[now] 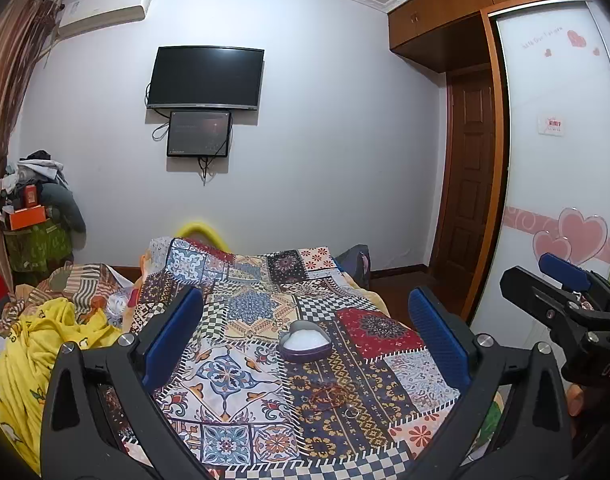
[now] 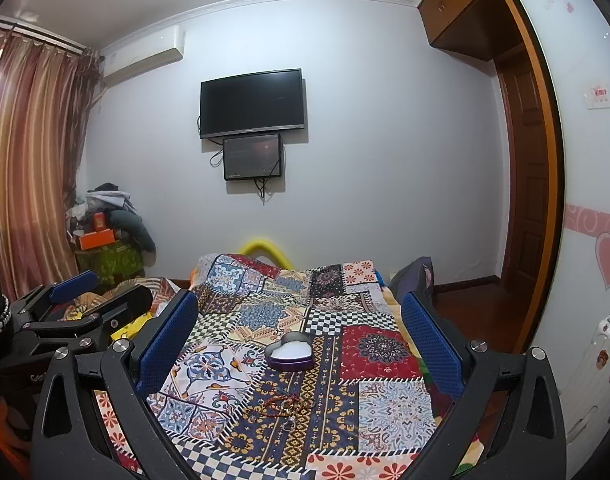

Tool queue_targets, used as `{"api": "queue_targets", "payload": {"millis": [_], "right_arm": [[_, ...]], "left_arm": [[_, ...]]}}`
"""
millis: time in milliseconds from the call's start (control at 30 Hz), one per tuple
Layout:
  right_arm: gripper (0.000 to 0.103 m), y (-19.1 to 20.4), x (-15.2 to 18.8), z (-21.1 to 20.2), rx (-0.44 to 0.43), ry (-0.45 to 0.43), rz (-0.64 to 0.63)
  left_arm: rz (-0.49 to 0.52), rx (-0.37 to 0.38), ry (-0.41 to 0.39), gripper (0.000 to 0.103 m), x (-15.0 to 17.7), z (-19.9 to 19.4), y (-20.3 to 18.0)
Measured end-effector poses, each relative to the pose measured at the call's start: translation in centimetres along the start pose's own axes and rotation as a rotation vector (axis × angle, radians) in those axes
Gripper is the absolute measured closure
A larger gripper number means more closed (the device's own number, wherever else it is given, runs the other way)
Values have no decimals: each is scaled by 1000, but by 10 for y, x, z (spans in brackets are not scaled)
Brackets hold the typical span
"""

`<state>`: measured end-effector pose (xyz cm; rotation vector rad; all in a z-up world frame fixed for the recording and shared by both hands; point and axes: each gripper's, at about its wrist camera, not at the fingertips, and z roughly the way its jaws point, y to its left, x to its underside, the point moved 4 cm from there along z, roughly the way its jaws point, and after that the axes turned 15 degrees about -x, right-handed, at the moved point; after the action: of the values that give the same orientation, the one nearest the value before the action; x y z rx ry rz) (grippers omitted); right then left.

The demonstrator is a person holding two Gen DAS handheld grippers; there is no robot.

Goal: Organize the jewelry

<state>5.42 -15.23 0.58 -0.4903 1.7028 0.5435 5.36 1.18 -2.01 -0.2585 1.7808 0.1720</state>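
Reddish beaded bracelets [image 2: 283,402] blur into patterned quilt [image 2: 385,404], count unclear.

small jewelry pieces [image 1: 331,398] blur into the quilt [image 1: 245,360] pattern; heart box [image 1: 305,340] contents unclear.

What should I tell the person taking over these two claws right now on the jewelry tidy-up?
Left claw: open, holding nothing, raised above the bed.
Right claw: open, holding nothing, alongside the left one.
Heart-shaped box: open on the patchwork bedspread, white lining showing, nothing visible inside.
Beaded bracelet: lying on the bedspread in front of the box, nearer the claws.
Ring: loose beside the bracelet; other small pieces are too small to identify.
Done: nothing appears to be boxed yet.
Left: pick up each piece and place it in the box.
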Motion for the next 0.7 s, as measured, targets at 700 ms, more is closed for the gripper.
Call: {"api": "queue_targets", "payload": {"millis": [700], "right_arm": [[2, -3, 1, 0, -2, 5, 3]], "left_arm": [[5, -3, 2, 0, 0, 1, 2]]}}
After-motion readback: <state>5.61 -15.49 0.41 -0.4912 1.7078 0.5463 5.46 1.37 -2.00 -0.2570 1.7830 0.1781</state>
